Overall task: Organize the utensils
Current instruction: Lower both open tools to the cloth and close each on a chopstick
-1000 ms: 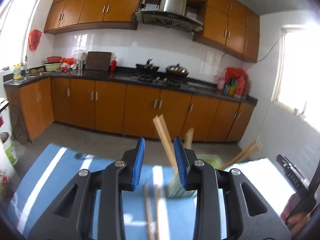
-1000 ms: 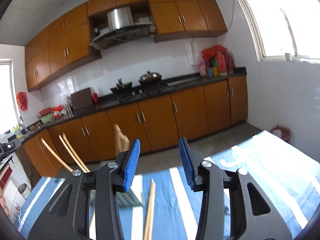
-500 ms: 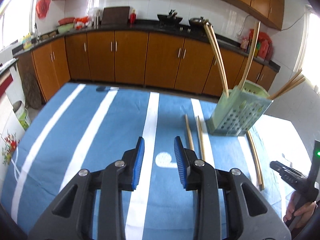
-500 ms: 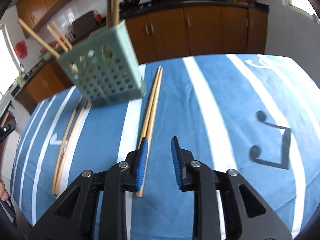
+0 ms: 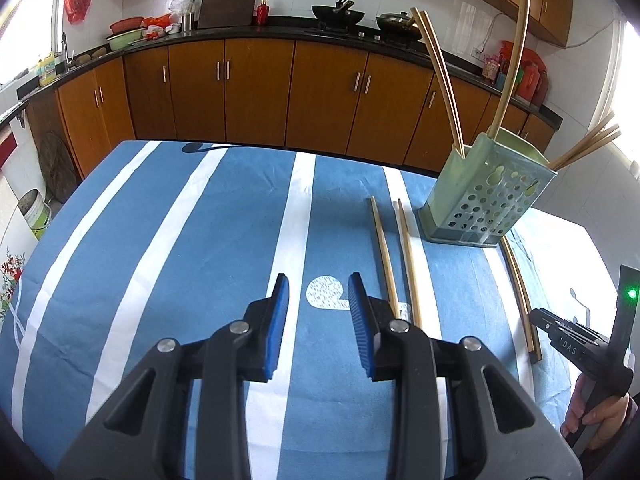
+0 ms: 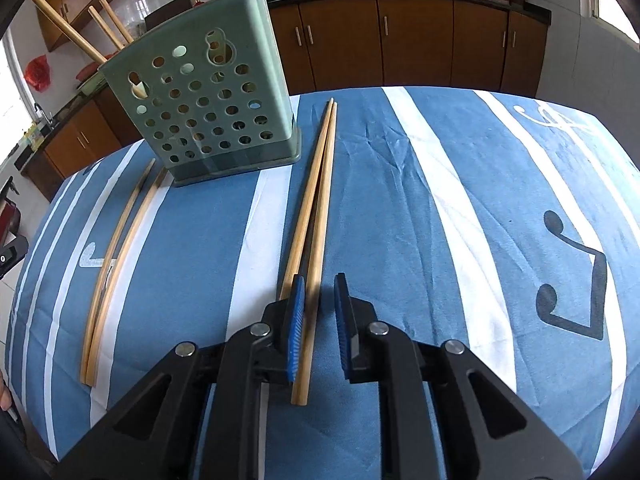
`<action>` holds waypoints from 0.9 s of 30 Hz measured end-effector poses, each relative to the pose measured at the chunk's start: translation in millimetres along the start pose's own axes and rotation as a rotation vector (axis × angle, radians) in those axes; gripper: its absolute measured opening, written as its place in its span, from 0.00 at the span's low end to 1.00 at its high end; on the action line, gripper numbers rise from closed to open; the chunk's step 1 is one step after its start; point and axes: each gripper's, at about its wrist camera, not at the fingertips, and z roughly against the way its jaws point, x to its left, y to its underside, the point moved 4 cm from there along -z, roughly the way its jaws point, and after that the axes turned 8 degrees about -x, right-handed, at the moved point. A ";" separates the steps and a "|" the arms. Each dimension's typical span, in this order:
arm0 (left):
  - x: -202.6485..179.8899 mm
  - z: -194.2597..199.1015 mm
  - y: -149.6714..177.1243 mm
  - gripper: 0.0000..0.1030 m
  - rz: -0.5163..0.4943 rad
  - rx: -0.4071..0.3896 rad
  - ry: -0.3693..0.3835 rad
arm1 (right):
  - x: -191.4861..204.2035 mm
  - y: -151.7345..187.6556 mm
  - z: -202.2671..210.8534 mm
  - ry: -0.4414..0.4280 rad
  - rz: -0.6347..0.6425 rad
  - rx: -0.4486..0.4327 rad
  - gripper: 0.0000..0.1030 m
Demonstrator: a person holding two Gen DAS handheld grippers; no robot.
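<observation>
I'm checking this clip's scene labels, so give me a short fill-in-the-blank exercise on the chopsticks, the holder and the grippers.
1. The green perforated holder stands upright on a striped cloth coloured white and ____.
2. The number of chopsticks lying between the closing jaws of the right gripper is ____.
3. Between the pads of the left gripper there is ____.
4. In the right wrist view, the pair of chopsticks left of the holder lies flat on the ____.

Missing words: blue; one; nothing; cloth

"DAS" on the right claw's (image 5: 568,344) black body
</observation>
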 end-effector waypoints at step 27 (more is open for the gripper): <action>-63.2 -45.6 63.0 0.22 -0.127 0.180 0.121 | -68.0 0.4 10.6 0.160 -0.084 -0.051 0.08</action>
